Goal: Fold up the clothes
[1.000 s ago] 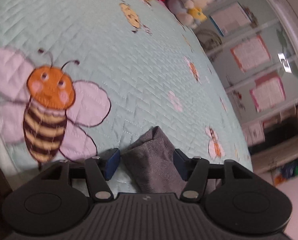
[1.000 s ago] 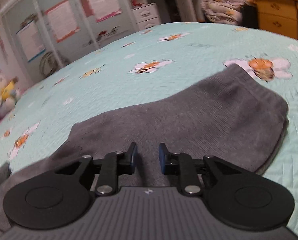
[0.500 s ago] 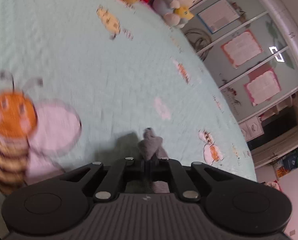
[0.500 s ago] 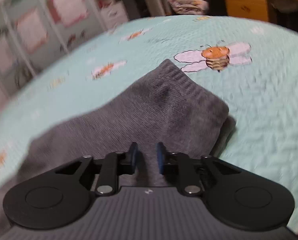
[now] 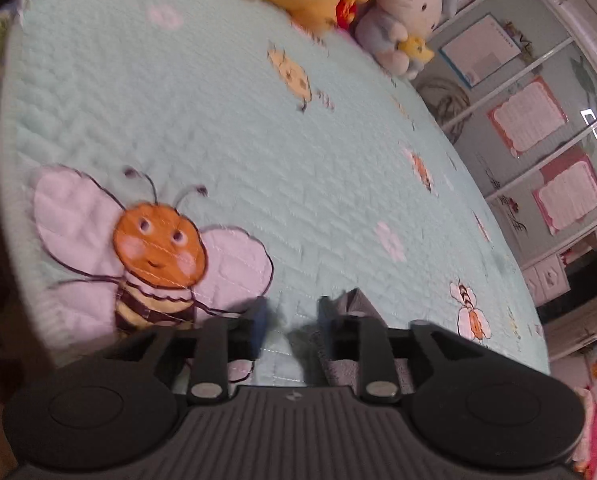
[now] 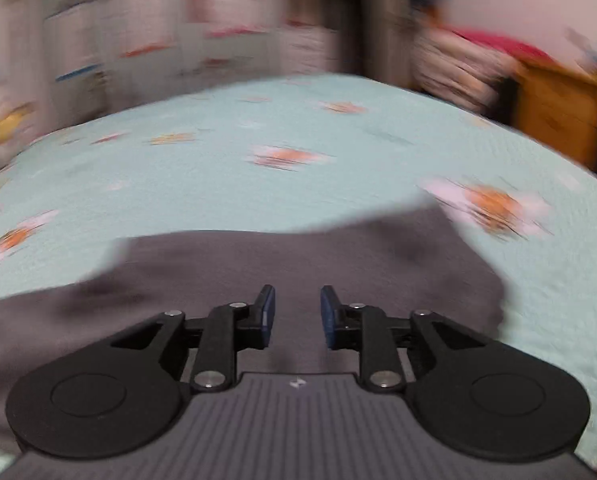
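Hand-held gripper [image 6: 297,316], jaws apart, over blurred grey sock [image 6: 258,272] seemingly lying crosswise.

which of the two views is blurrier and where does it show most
Right wrist view: heavy motion smear over the far wall and the quilt, though the right gripper and grey sock stay readable. Left wrist view: mostly sharp, slight blur on the left gripper, strong fisheye bending.

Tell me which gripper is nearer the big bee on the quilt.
Left. The left gripper hovers just right of the big bee. The right gripper is over the grey sock; that bee isn't identifiable there.
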Demonstrator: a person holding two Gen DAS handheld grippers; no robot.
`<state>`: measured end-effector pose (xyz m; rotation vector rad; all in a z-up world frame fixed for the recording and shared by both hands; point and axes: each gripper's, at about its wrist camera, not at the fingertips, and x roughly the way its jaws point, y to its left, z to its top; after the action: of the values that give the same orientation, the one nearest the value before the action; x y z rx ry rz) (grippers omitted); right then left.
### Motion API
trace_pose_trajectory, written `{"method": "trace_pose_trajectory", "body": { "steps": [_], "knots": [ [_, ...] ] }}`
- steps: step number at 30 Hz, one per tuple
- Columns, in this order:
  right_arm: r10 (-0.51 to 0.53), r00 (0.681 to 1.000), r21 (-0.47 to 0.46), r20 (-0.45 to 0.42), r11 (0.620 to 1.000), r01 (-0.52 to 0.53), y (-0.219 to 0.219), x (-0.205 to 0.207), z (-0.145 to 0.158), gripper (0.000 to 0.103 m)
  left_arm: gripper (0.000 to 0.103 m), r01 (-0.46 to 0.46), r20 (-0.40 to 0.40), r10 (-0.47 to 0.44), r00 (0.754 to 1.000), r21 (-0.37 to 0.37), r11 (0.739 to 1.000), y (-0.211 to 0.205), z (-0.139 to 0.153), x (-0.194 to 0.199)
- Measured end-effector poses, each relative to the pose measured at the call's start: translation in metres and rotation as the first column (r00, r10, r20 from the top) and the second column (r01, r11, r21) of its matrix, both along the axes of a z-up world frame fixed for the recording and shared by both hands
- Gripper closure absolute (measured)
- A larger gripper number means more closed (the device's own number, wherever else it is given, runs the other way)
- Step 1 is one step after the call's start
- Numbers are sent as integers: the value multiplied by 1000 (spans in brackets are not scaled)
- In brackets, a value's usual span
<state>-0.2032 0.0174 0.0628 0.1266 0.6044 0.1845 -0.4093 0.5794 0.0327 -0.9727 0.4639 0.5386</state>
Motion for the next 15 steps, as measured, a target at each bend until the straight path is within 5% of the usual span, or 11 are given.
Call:
{"method": "trace_pose_trajectory", "body": {
  "steps": [2, 4, 6, 9, 12, 15],
  "knots": [
    [207, 978, 142, -21, 969, -202, 51, 1, 6, 66, 62, -3, 7, 3, 1000, 14, 1000, -5, 9, -6],
    [405, 914, 282, -13, 879, -386, 103, 1, 12, 58, 57, 46, 47, -44, 998, -40, 998, -12, 10, -2],
    [500, 866, 386, -21, 803, -454, 153, 10, 12, 58, 45, 75, 65, -71, 995, -63, 995, -15, 8, 6],
    [477, 873, 327, -103, 845, -424, 221, 31, 1, 58, 44, 108, 78, -102, 992, -75, 991, -17, 5, 16],
    [486, 846, 225, -218, 869, -441, 281, 48, -17, 58, 43, 141, 91, -133, 987, -87, 986, -18, 2, 27],
    [558, 813, 285, -168, 817, -502, 314, 40, -19, 56, 41, 143, 118, -127, 985, -133, 981, -15, -9, 30]
  ]
}}
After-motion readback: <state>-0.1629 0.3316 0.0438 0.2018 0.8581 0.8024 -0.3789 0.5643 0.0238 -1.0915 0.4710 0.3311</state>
